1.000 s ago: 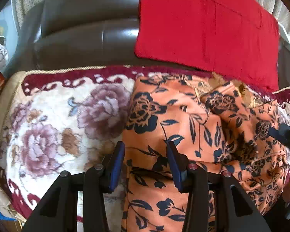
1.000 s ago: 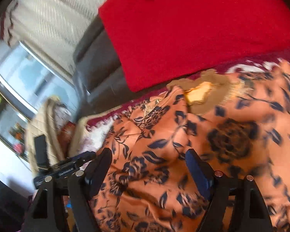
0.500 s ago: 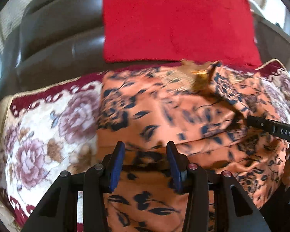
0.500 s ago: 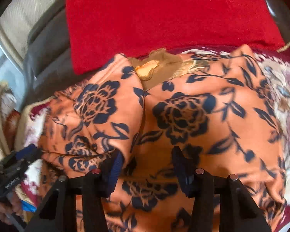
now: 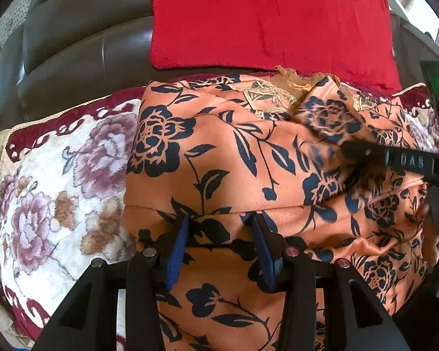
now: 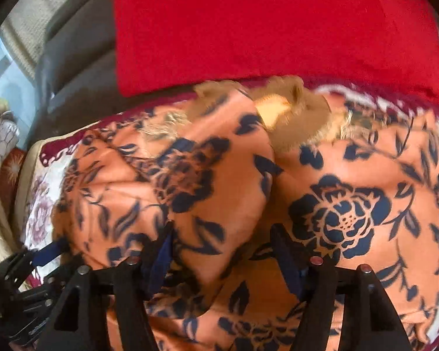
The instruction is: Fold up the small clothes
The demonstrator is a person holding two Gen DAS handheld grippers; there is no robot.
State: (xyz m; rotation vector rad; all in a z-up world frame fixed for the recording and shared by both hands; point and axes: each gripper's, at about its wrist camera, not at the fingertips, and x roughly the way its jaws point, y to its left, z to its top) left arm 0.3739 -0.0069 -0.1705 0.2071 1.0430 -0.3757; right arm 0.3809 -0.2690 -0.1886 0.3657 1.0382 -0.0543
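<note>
Orange garment [image 5: 248,158] w/ black-navy rose & leaf print, smooth satiny cloth, lies rumpled and partly folded on a plush floral seat cover [image 5: 58,175] (cream w/ mauve roses, maroon scalloped border) over a dark brown leather sofa [image 5: 73,44]. Tan lace-edged neckline [image 5: 289,79] at the far edge, just below a red pile cushion [image 5: 263,20] leaning on the backrest. Left gripper [image 5: 219,231] angles steeply down, blue-padded fingers [image 5: 177,248] part-closed w/ a raised fold of the garment between them; whether pads press it, can't tell. Right gripper [image 6: 222,239] also pitched down, jaws just been closing, a bulging fold of cloth pinched between them. In left view, right gripper's black body shows "DAS" in raised letters.
</note>
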